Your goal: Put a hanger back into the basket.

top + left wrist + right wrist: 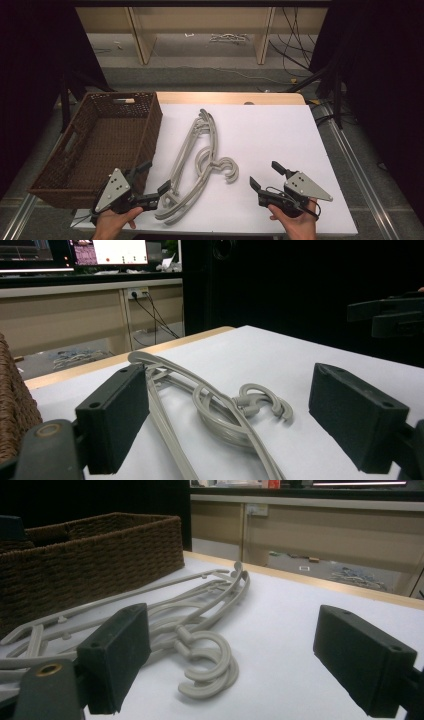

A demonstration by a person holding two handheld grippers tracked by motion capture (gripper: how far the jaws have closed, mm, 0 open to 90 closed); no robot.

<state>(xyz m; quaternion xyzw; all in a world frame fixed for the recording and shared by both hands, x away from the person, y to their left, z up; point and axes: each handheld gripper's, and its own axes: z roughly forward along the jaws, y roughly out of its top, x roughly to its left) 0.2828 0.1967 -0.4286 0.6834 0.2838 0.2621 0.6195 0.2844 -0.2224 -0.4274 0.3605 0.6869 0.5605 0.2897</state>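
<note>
You are holding the left gripper (152, 181) near the table's (280, 135) front left corner, jaws spread wide and pinching nothing. Your right gripper (265, 175), near the front right, is gaping empty too. The grey hangers (197, 160) are lying stacked mid-table, between both grippers, beside the wicker basket (100, 140) at the left edge.
</note>
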